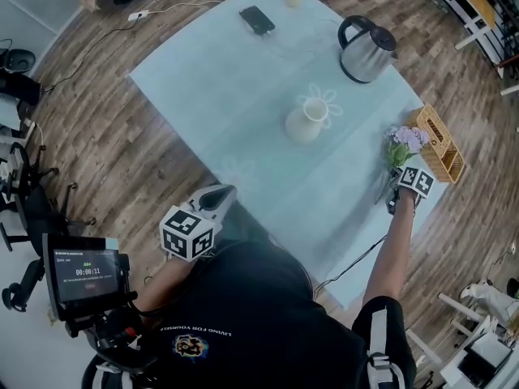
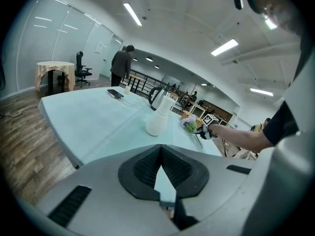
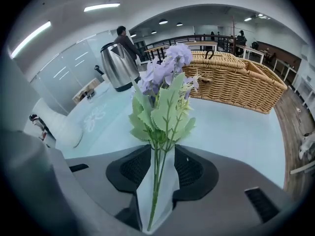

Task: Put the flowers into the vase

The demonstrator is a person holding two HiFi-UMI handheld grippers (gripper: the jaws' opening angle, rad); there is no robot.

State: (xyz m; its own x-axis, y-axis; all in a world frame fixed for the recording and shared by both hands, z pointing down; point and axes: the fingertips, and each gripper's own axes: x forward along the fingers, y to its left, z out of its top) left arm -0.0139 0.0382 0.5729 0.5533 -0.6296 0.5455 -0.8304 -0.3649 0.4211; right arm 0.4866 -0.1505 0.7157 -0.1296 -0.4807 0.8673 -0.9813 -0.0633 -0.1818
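From above the person's head, the pale blue desk (image 1: 243, 96) carries a white vase (image 1: 306, 121) near its middle, upright, with a steel kettle (image 1: 365, 51) beyond it and a phone (image 1: 256, 19) at the far end. The flowers (image 1: 405, 143), a small purple bunch with green leaves, lie on the desk near its right edge, just beside a wicker basket (image 1: 438, 144) and well apart from the vase. The right tongs (image 1: 397, 186) are down over the stem end of the bunch. The left tongs (image 1: 219, 194) hang off the near edge, close to the person's body. Looking along the left tongs (image 2: 160, 149), the tips meet with nothing between them, and the vase (image 2: 159, 119) stands ahead across bare desk. Looking along the right tongs (image 3: 162, 154), the two sides stand apart with the green stems running down the gap. There is clear space on either side, so the pads do not press on them yet. I'd say the pick-up is the step in hand. The next move calls for closing on the stems firmly enough that the thin bundle does not slip. After that comes lifting it, carrying it across to the vase and turning it stem-down over the mouth.
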